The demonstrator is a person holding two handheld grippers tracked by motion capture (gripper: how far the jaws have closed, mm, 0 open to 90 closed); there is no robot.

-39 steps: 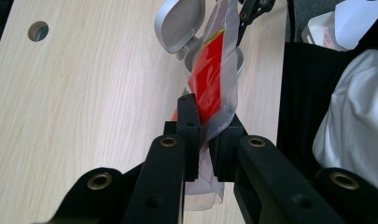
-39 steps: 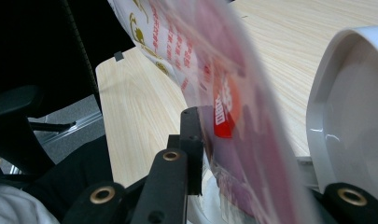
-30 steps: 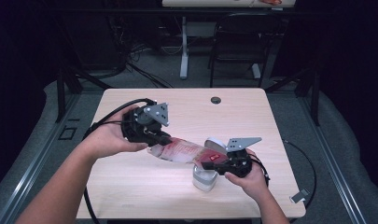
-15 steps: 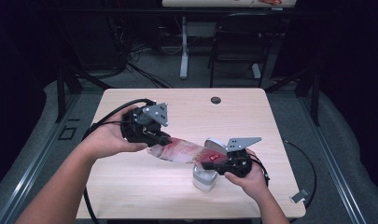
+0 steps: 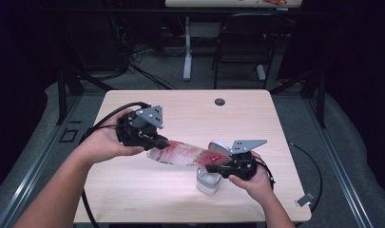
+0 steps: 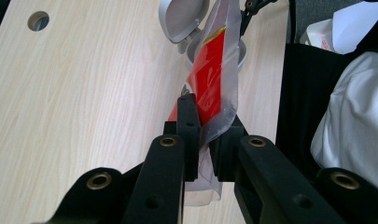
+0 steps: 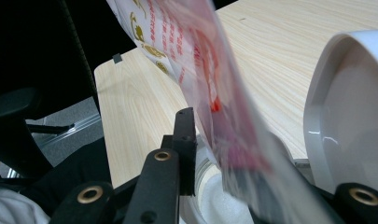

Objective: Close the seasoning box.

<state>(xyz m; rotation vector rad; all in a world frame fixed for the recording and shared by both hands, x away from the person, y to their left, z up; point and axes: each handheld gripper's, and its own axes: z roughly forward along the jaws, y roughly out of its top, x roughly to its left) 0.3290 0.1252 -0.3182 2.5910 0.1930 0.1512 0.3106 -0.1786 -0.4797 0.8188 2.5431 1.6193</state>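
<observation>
The left gripper [image 5: 154, 141] has its jaws clamped narrow on one end of a red-and-clear plastic pouch [image 5: 183, 153] — thin film, light, limp and slick, so I judge it will sag and slip unless pinched flat across a sealed edge, as it is here. The pouch hangs slanting above the table [image 5: 180, 109], its far end down in the mouth of a small white container [image 5: 207, 183] whose hinged lid [image 5: 219, 147] stands open. At that end the right gripper [image 5: 214, 167] has just been opening its jaws: the film lies between them, but the one pad in sight stands off it. Against the earlier frame, pouch, container and both hands sit where they were — only that grip has loosened.
</observation>
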